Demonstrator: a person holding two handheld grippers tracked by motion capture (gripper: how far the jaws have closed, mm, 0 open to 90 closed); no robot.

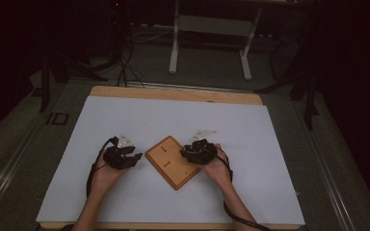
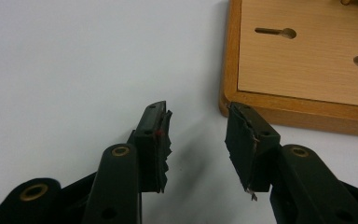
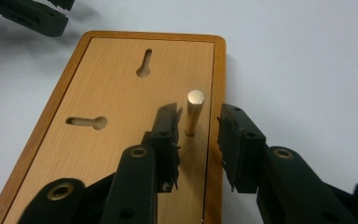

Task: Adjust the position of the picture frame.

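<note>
In the right gripper view, the right gripper has its black fingers, with torn rubber pads, spread on both sides of a small wooden peg without pressing it. The peg is a smooth upright cylinder in the wooden board, a flat rectangle with rounded corners, a raised rim and keyhole-shaped slots, at the centre of the white counter. The left gripper has its fingers spread and empty near a corner of the board. No writing can be read.

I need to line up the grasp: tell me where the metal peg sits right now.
In the right gripper view the metal peg stands upright in the wooden board near its right edge, between the right gripper's open jaws.
</note>
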